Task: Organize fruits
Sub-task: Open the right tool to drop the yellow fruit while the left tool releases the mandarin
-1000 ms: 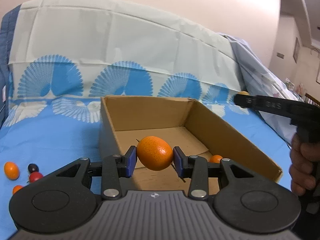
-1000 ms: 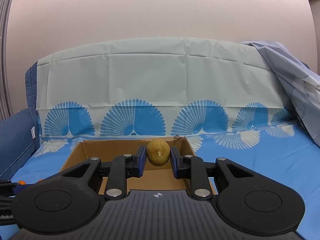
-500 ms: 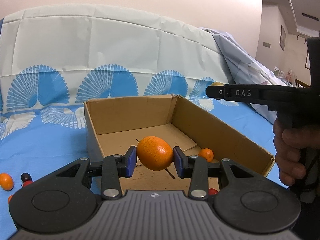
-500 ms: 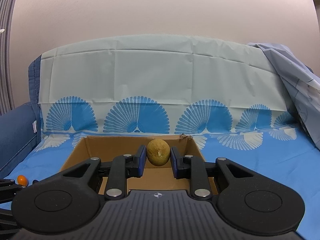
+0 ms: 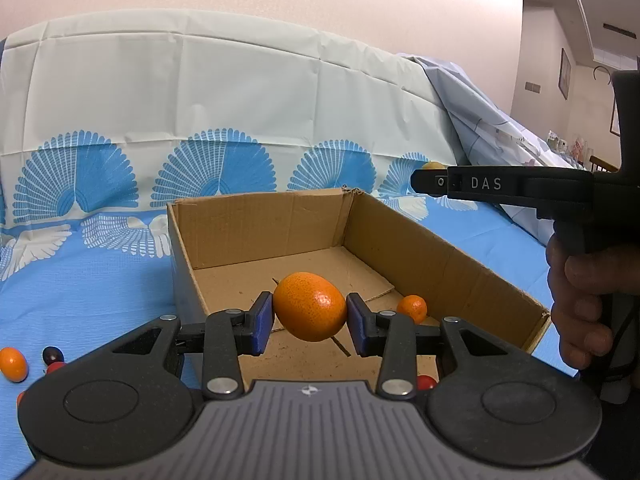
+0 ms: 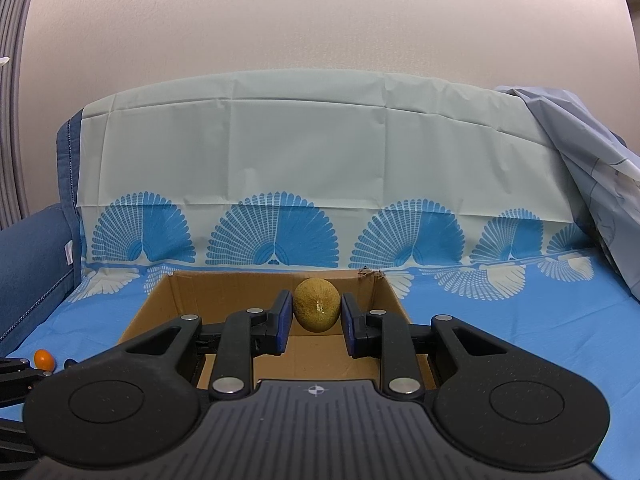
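My left gripper (image 5: 310, 322) is shut on an orange kumquat (image 5: 310, 306) and holds it above the near part of an open cardboard box (image 5: 440, 252). A small orange fruit (image 5: 413, 308) and a red one (image 5: 426, 382) lie in the box. My right gripper (image 6: 315, 314) is shut on a yellow-brown fruit (image 6: 317, 310) and holds it over the same box (image 6: 156, 300). In the left wrist view the right gripper (image 5: 500, 188) shows from the side above the box's right wall, with the fruit's top (image 5: 434, 166) just visible.
The box stands on a blue sheet with a fan pattern (image 5: 80, 280). Loose fruits lie left of the box: an orange one (image 5: 13, 364), a dark one (image 5: 53, 355), a red one (image 5: 54, 367). An orange fruit (image 6: 43, 358) also shows in the right wrist view. A draped backrest (image 6: 320, 160) rises behind.
My left gripper has swung toward the box with the kumquat, and the box's inside shows more fully. The right gripper has moved in over the box's right wall.
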Tool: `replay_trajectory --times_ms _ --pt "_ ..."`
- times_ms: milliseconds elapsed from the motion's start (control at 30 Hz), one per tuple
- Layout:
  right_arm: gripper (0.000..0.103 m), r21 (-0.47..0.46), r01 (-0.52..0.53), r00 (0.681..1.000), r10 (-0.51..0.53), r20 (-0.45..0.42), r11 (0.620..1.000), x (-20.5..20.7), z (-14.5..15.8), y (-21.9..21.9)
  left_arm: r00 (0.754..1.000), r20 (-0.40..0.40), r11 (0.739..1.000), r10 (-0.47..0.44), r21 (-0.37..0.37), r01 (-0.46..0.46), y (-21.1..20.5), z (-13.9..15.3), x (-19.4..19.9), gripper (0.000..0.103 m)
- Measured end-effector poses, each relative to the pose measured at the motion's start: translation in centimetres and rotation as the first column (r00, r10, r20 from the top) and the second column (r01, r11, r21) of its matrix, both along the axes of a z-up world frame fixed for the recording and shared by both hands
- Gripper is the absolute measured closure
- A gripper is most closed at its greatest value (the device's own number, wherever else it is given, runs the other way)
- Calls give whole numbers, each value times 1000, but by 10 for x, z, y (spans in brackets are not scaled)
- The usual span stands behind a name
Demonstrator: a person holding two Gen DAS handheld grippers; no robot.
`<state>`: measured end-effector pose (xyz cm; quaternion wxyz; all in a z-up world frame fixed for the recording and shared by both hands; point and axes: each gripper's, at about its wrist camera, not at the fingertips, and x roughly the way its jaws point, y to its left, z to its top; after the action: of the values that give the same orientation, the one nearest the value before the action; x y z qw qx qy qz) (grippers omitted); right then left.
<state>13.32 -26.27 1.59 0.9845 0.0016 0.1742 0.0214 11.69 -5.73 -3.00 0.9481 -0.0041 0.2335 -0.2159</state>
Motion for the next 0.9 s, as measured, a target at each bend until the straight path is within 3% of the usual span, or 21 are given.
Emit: replay_trajectory --times_ms 500,533,600,900 --pt "75 -2 -17 1000 17 -9 1000 2 -1 3 1000 -7 1000 -3 1 3 -1 -1 1 59" --pt "72 0 -23 1000 23 -17 1000 3 -2 4 1000 -17 1000 -8 1 8 -1 -2 2 55" --pt "42 -10 -28 999 27 -36 1000 5 -4 6 999 -35 1000 -15 1 15 -2 -4 3 37" --pt "39 -21 -27 999 26 -29 999 5 -4 9 1000 7 1000 0 21 0 -3 -2 -1 36"
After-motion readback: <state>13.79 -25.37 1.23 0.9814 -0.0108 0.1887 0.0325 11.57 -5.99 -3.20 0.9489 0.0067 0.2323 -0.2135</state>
